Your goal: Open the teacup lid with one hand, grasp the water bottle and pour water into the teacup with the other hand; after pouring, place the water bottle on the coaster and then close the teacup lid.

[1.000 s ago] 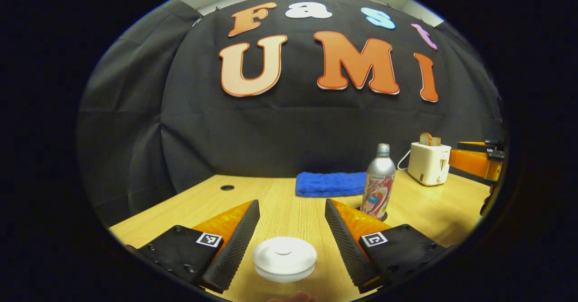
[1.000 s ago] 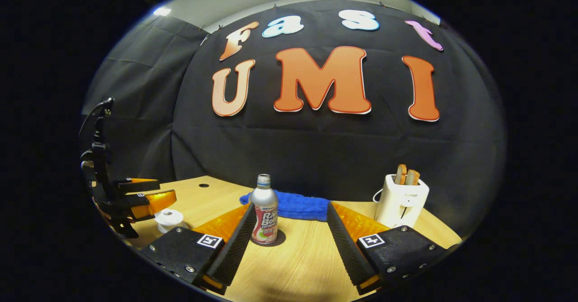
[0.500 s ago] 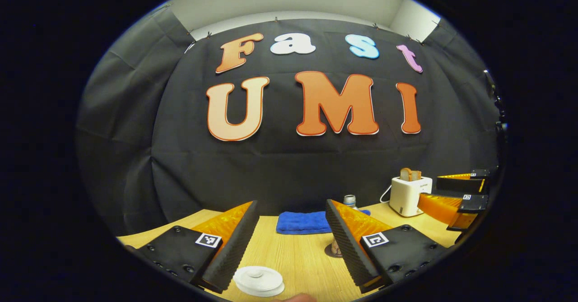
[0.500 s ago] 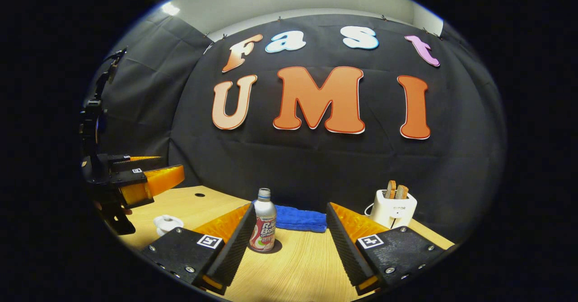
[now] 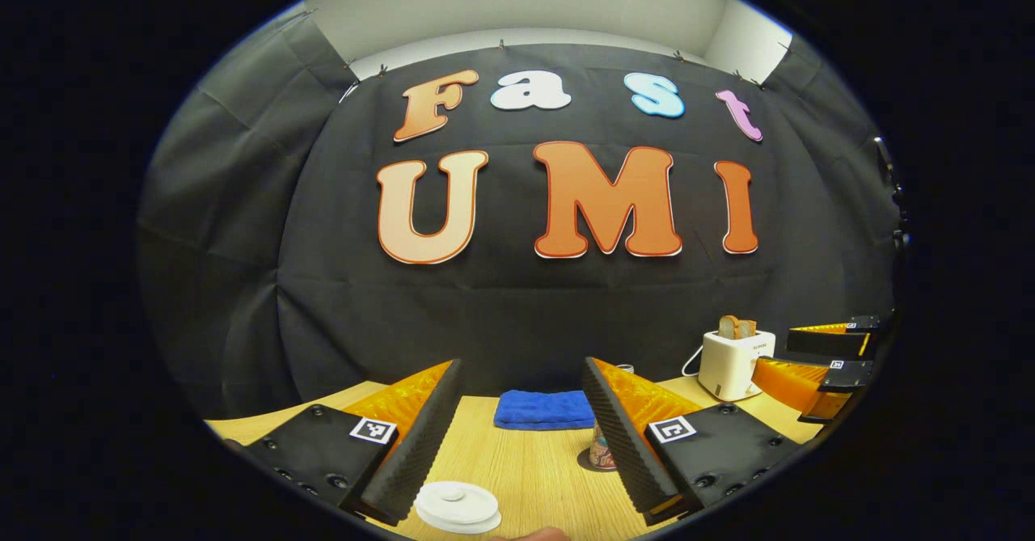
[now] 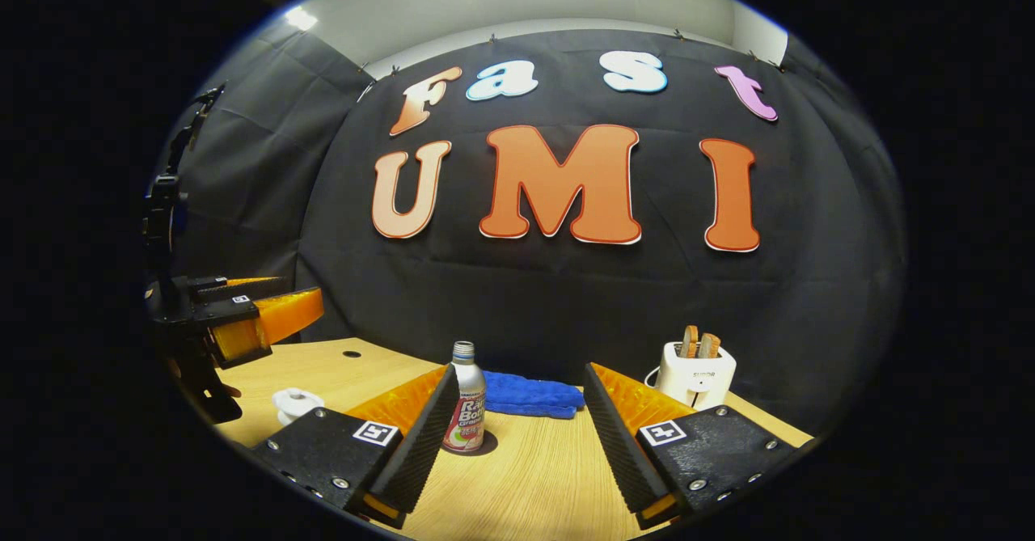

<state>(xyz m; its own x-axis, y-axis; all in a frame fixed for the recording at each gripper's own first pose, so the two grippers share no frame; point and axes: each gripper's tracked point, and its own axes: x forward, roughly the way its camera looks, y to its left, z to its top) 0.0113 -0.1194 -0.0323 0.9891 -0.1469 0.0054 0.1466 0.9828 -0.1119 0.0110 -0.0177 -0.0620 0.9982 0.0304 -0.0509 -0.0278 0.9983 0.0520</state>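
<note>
Wooden table (image 6: 534, 484) across the lower part of both views. At its far edge, blue towel (image 6: 530, 395) near 6 o'clock in the right gripper view, and white toaster (image 6: 695, 375) at 5 o'clock.

Left gripper (image 5: 521, 379) spread wide, pinching nothing; also seen from the right gripper view at 9 o'clock (image 6: 267, 314), hanging above the table. Compared with a second ago, drawn up and away: then low, with the teacup lid (image 5: 457, 506) large between its fingers, now the lid small at 6 o'clock, below the finger line and untouched.

Right gripper (image 6: 517, 375) likewise spread and empty, and also lifted a little over that second.

Water bottle (image 6: 465, 403) upright at 6 o'clock, behind the left finger in the right gripper view, on a dark coaster (image 6: 489, 446). Teacup (image 6: 297, 403) at 8 o'clock, lid seated.

Judged: with lid on, bottle on the coaster and both claws backing off, either finished or not begun.
</note>
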